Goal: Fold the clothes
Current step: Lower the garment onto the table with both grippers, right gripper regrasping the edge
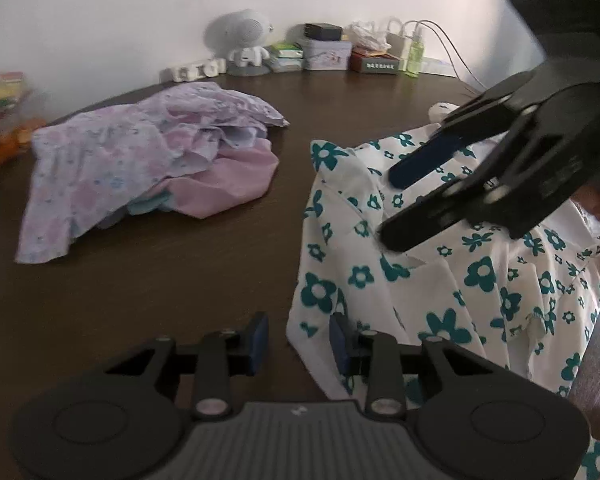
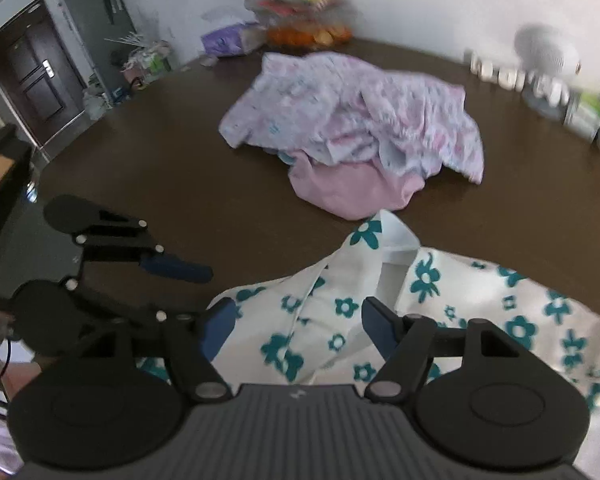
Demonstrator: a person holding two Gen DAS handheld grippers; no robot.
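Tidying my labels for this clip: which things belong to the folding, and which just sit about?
For the job: white floral shirt, pastel clothes pile, left claw, right claw.

Lying about: white fan, tin box, green bottle, snack bag.

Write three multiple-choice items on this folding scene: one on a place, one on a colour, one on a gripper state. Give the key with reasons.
1. Where does the crumpled lilac and pink clothes pile lie?
A. on the dark brown wooden table
B. on the floor
C. in a basket

2. What colour are the flowers on the white shirt?
A. red
B. teal
C. yellow

3. How is the left hand-held gripper?
A. shut on the shirt
B. open
C. out of view

Key: 1 A, the pile rests on the tabletop; 2 B, teal blooms on white cloth; 3 B, its blue pads stand apart, at the shirt's edge.
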